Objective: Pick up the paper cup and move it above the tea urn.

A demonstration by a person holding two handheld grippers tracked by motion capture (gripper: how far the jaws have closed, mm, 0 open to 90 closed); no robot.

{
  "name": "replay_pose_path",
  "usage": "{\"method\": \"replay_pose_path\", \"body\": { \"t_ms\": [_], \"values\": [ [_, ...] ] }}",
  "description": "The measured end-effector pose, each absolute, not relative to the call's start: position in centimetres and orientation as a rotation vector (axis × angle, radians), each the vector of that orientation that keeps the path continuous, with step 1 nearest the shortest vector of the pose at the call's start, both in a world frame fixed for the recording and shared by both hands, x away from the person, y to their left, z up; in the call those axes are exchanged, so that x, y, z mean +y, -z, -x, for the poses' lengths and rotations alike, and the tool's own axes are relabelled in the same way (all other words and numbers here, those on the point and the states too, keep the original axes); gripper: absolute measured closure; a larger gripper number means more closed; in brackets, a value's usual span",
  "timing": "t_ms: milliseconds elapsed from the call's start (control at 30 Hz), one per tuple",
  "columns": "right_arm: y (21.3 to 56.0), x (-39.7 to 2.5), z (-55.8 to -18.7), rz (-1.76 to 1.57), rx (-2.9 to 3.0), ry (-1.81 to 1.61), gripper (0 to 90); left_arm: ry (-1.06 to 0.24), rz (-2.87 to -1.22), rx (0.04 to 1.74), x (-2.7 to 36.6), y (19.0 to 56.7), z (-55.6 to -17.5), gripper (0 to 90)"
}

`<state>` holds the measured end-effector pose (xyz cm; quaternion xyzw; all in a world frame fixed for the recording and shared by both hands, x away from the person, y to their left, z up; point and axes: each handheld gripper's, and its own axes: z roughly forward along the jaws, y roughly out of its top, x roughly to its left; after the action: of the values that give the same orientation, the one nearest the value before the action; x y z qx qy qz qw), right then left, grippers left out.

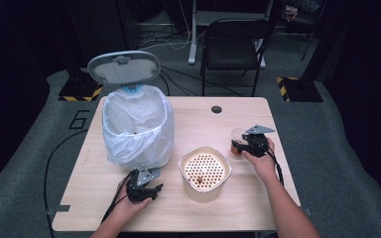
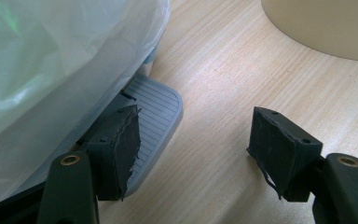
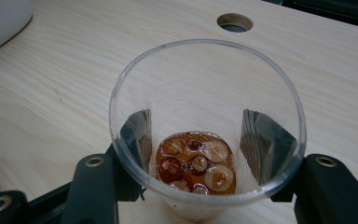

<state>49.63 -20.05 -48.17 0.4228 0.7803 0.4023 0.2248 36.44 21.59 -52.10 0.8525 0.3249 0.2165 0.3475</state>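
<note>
A clear plastic cup (image 3: pixel 200 88) holds a little brown liquid with round fruit-like pieces (image 3: pixel 196 163) at its bottom. My right gripper (image 3: pixel 196 140) is shut on the cup, one jaw on each side, and holds it upright at the table's right (image 1: pixel 237 139). A pedal bin lined with a white bag (image 1: pixel 136 129) stands at the left with its lid (image 1: pixel 124 67) up. My left gripper (image 2: pixel 196 140) is open at the bin's foot, its left jaw on the grey pedal (image 2: pixel 158 105). A cream pot with a perforated strainer top (image 1: pixel 204 171) stands between the grippers.
The wooden table (image 1: pixel 188 213) has a cable hole (image 1: pixel 216 109) at the back. A few brown bits lie on the strainer. The cream pot's wall (image 2: pixel 326 23) is close to the left gripper's right side. A black chair (image 1: pixel 233 44) stands behind the table.
</note>
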Motion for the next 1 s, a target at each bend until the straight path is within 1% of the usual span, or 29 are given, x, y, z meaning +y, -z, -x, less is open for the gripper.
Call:
{"method": "replay_pose_path", "body": {
  "t_ms": [367, 600, 633, 700, 767, 1000],
  "values": [
    [46.7, -20.1, -49.0, -1.126, 2.159, -1.135, 45.5, -0.574, -2.215, 0.840, 21.6, 52.1, -36.4, 33.5],
    [44.6, -19.8, -48.5, -1.109, 2.172, -1.162, 46.0, -0.563, -2.210, 0.844, 21.6, 52.1, -36.4, 33.5],
    [43.7, -19.6, -48.2, -1.098, 2.173, -1.156, 46.2, -0.562, -2.210, 0.845, 21.6, 52.1, -36.4, 33.5],
    [43.4, -19.5, -48.1, -1.098, 2.171, -1.160, 46.3, -0.561, -2.210, 0.844, 21.6, 52.1, -36.4, 33.5],
    [42.1, -19.3, -47.5, -1.092, 2.165, -1.170, 46.5, -0.561, -2.210, 0.844, 21.6, 52.1, -36.4, 33.5],
    [40.3, -18.5, -47.0, -1.073, 2.174, -1.198, 46.6, -0.561, -2.210, 0.845, 21.6, 52.1, -36.4, 33.5]
  ]
}}
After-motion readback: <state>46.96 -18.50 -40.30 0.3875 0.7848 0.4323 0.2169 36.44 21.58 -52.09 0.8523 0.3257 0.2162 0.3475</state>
